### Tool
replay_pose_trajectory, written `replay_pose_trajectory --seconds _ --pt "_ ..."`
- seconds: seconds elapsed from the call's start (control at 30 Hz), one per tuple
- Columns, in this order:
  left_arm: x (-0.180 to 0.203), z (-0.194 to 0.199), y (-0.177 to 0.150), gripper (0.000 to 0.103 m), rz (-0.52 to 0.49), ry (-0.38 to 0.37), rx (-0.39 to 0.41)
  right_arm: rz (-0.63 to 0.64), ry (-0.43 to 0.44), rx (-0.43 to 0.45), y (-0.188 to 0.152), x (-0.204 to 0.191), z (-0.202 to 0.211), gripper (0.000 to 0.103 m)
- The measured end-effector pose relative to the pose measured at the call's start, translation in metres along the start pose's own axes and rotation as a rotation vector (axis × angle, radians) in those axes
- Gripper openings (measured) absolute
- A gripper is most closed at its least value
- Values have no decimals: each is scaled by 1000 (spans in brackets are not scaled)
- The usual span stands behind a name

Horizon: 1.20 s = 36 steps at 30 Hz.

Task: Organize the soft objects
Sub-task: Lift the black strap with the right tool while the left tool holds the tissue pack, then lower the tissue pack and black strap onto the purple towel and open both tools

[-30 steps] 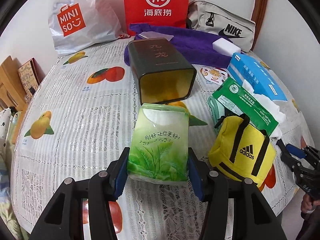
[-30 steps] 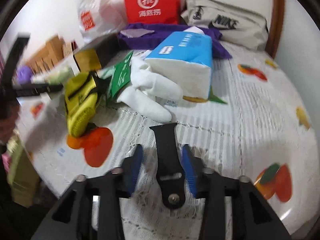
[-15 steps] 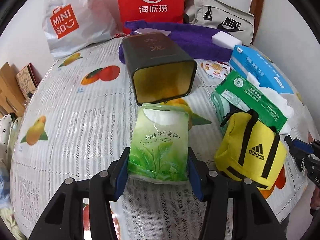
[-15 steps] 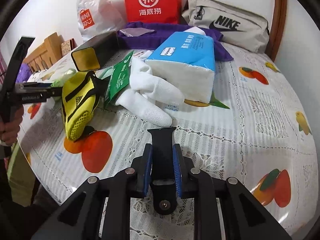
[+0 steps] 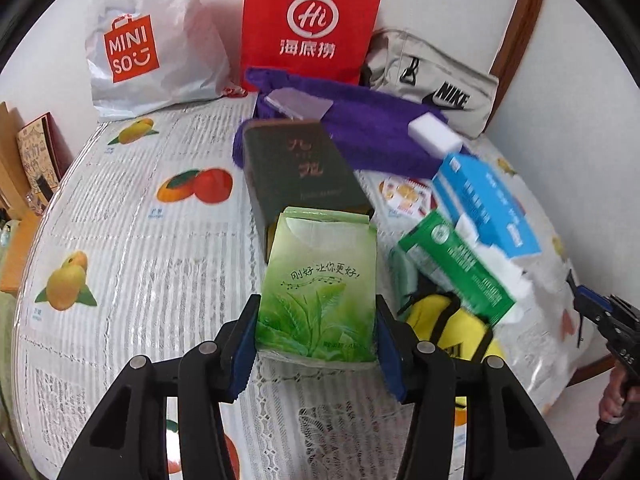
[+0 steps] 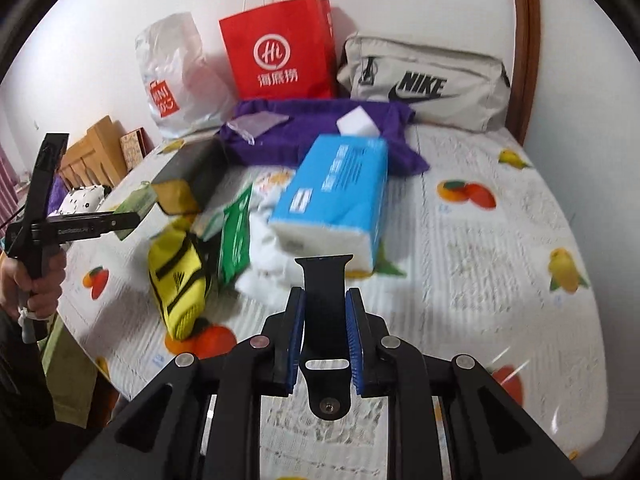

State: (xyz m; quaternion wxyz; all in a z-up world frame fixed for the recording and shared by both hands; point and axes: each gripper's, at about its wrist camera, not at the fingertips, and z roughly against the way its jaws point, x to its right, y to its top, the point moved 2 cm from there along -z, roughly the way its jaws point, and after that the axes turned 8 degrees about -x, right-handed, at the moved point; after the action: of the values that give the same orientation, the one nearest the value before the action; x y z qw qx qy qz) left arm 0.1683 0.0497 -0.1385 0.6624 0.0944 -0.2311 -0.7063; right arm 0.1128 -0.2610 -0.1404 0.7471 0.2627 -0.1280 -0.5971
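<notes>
My left gripper (image 5: 316,344) is shut on a green tissue pack (image 5: 320,280) and holds it lifted, its far end at the open mouth of a dark tin box (image 5: 300,168) lying on its side. My right gripper (image 6: 325,328) is shut on a black watch strap (image 6: 326,300) and holds it above the table. A yellow Adidas pouch (image 6: 176,280), a green wipes packet (image 6: 236,236), white gloves (image 6: 272,240) and a blue tissue pack (image 6: 340,196) lie in the middle. The left gripper also shows at the left edge of the right wrist view (image 6: 132,220).
A purple towel (image 5: 372,136) with a white sponge (image 5: 436,140) lies at the back. A Miniso bag (image 5: 152,40), a red paper bag (image 5: 308,28) and a grey Nike bag (image 6: 424,84) stand against the wall. The round table's edge (image 6: 80,336) is near on the left.
My left gripper has lifted the green pack and carried it forward to the tin's mouth. My right gripper has shut on the black strap and raised it off the table.
</notes>
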Motion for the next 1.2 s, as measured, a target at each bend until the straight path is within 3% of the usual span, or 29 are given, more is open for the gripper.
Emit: replay_pose_trajectory --seconds 0.3,0.7,0.97,1.2 --pt "-5 19 39 50 4 -13 32 38 -2 29 57 -4 -5 20" --pt "0 13 102 51 5 -36 49 70 27 69 151 -6 -36 20" --pt "-3 -12 145 51 19 -40 45 103 45 68 211 -11 -71 20" --pt "-11 -40 169 51 37 -53 3 98 41 12 241 -7 -115 20"
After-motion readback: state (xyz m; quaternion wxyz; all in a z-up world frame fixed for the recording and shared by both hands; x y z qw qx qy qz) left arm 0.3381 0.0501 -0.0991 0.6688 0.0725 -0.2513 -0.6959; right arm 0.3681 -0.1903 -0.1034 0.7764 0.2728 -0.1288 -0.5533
